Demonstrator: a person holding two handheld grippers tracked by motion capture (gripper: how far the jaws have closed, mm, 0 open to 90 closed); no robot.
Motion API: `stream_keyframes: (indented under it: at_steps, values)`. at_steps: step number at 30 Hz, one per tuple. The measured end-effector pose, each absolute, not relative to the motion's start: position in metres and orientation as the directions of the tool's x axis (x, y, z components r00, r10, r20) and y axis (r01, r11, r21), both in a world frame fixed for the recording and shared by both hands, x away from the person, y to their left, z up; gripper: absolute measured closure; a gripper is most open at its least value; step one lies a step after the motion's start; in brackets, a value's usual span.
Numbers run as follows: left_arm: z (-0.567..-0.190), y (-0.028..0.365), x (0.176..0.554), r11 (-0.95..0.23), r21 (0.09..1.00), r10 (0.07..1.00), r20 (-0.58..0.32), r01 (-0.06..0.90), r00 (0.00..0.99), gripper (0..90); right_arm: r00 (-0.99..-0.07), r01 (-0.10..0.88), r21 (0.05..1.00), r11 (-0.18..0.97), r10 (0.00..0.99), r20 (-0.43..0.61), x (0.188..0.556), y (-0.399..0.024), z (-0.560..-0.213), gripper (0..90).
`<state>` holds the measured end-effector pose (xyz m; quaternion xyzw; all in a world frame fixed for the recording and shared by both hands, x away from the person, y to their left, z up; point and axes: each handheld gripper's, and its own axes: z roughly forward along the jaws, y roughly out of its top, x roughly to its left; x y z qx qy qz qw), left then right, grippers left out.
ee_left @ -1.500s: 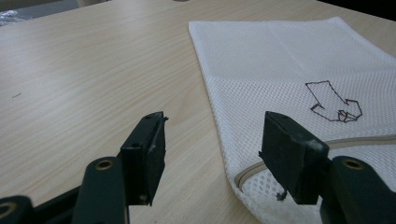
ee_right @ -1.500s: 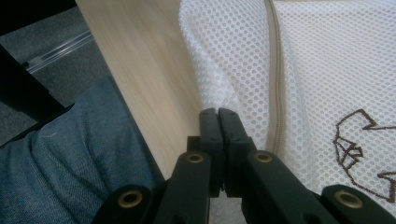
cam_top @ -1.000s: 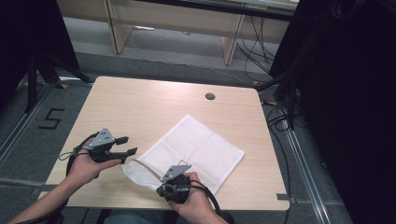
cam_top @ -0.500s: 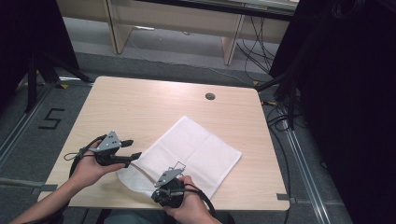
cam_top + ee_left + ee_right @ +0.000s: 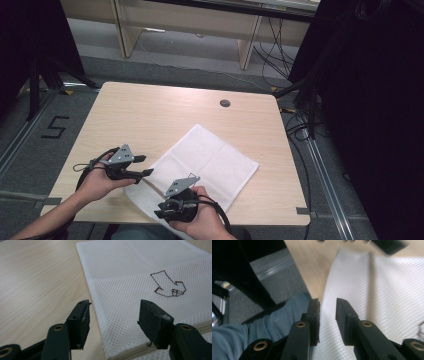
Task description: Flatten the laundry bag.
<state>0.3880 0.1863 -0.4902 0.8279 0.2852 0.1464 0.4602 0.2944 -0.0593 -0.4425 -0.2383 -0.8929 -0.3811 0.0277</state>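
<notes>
One mesh bag [image 5: 200,165] lies flat on the counter [image 5: 150,115], its near corner at the edge by you. It's soft, light and limp, so it will sag and fold when lifted; take it at the zipper hem [image 5: 130,351] or a corner. It's white netting with a small dark line drawing. Your left tongs [image 5: 112,322] stand released, straddling its edge. Your right tongs [image 5: 327,315] have just been opening, with nothing clamped between them.

A black numeral 5 [image 5: 54,128] is marked on the grey floor [image 5: 30,150] left of the table; the white mesh bag [image 5: 140,277] bears a dark outline drawing, no words.
</notes>
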Motion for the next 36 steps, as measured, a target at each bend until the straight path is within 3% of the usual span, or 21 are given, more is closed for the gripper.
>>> stream_keyframes:
  at_steps: [3,9,14,15,17,18,22,28,36]
  values:
    - [-0.491,0.188,0.389,-0.439,0.834,0.598,-0.007,0.335,0.801,42.6,-0.887,0.435,0.689,0.579,0.407,0.218,0.299,-0.065,-0.435,72.0]
    - [-0.497,0.187,0.390,-0.466,0.816,0.587,-0.004,0.342,0.810,46.9,-0.829,0.488,0.699,0.523,0.528,0.184,0.323,-0.096,-0.427,73.6]
    - [-0.499,0.187,0.389,-0.492,0.786,0.589,-0.017,0.375,0.808,57.9,-0.746,0.585,0.621,0.522,0.647,0.159,0.344,-0.136,-0.442,77.4]
    - [-0.501,0.186,0.389,-0.480,0.794,0.602,-0.011,0.372,0.798,60.1,-0.695,0.635,0.594,0.494,0.702,0.159,0.348,-0.152,-0.449,81.3]
    - [-0.500,0.187,0.389,-0.499,0.783,0.596,-0.003,0.373,0.803,62.1,-0.688,0.638,0.593,0.492,0.711,0.149,0.349,-0.157,-0.452,82.8]
    - [-0.500,0.186,0.389,-0.500,0.778,0.595,-0.010,0.380,0.803,67.5,-0.661,0.668,0.543,0.510,0.742,0.117,0.350,-0.171,-0.453,87.9]
    - [-0.501,0.183,0.387,-0.527,0.751,0.592,-0.010,0.397,0.806,76.7,-0.603,0.721,0.486,0.493,0.792,0.091,0.355,-0.194,-0.457,90.0]
    - [-0.505,0.180,0.386,-0.553,0.724,0.586,-0.013,0.412,0.810,82.7,-0.535,0.777,0.444,0.447,0.840,0.090,0.362,-0.215,-0.465,90.0]
    - [-0.507,0.180,0.387,-0.576,0.702,0.579,-0.012,0.419,0.815,83.6,-0.529,0.789,0.418,0.450,0.844,0.091,0.366,-0.218,-0.472,90.0]
